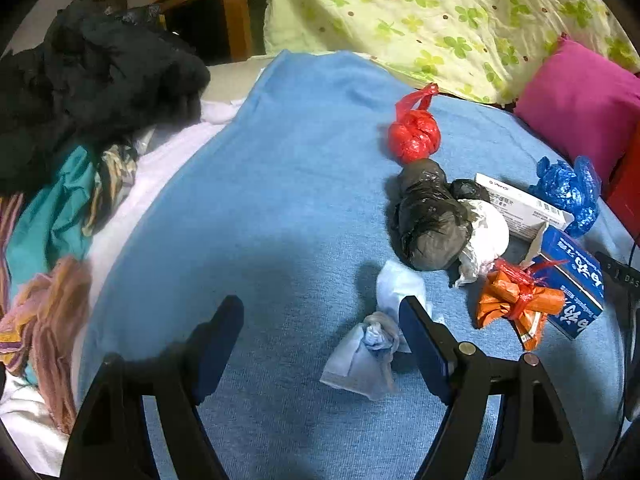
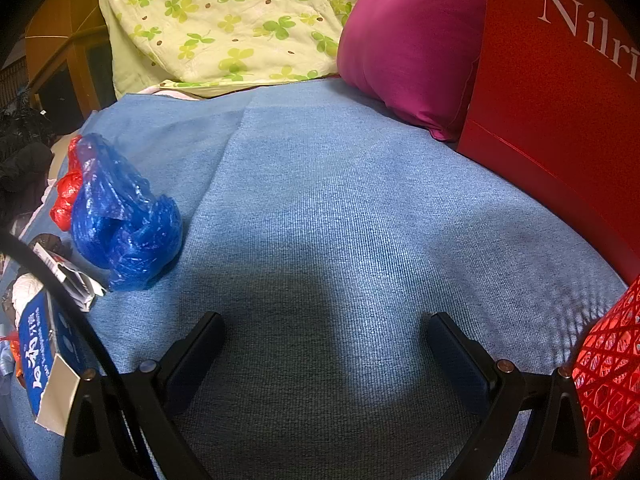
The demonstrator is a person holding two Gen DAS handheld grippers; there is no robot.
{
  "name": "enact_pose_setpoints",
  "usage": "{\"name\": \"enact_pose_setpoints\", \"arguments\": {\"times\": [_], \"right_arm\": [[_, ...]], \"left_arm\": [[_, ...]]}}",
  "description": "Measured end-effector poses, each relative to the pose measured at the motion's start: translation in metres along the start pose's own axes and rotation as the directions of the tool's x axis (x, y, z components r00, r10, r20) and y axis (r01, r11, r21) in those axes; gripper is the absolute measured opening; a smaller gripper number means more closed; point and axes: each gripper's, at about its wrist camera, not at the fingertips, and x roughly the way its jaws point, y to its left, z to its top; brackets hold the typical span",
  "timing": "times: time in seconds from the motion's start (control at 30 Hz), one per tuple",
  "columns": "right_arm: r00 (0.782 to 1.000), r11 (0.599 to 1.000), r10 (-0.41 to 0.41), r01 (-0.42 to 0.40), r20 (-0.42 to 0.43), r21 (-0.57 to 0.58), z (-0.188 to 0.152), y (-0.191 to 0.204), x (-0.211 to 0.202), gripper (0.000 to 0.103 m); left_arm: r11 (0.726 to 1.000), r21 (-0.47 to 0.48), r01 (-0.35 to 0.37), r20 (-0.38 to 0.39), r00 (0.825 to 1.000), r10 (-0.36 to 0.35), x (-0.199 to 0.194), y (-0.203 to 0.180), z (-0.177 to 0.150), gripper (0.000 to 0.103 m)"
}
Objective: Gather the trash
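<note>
A knotted pale blue bag (image 1: 366, 350) lay on the blue blanket (image 1: 280, 200) between the spread jaws of my left hand-held gripper (image 1: 320, 320), nearer the right one, ungripped. Beyond it lay one red bundle (image 1: 414, 132), one black (image 1: 430, 220), one white (image 1: 486, 236), one orange (image 1: 516, 306), one blue (image 2: 120, 216), and two boxes (crumpled). My right hand-held gripper (image 2: 326, 334) gaped over bare blanket.
</note>
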Motion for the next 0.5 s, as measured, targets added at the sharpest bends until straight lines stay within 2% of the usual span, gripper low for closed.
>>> {"name": "enact_pose_setpoints", "arguments": {"times": [0.23,0.33,0.43,0.5], "right_arm": [[1.0,1.0,0.001,-0.001,0.0,0.0,0.0,0.0,0.0,0.103],[1.0,1.0,0.001,-0.001,0.0,0.0,0.0,0.0,0.0,0.103],[1.0,1.0,0.001,-0.001,0.0,0.0,0.0,0.0,0.0,0.103],[1.0,1.0,0.001,-0.001,0.0,-0.001,0.0,0.0,0.0,0.103]], "left_arm": [[0.998,-0.028,0.065,-0.049,0.997,-0.066,0.013,0.001,0.0,0.08],[0.996,-0.025,0.083,-0.037,0.996,-0.084,0.011,-0.004,0.002,0.08],[0.998,-0.001,0.064,-0.001,0.998,-0.064,-0.001,-0.008,-0.002,0.08],[0.995,0.01,0.099,0.03,0.995,-0.099,-0.019,-0.014,-0.005,0.08]]}}
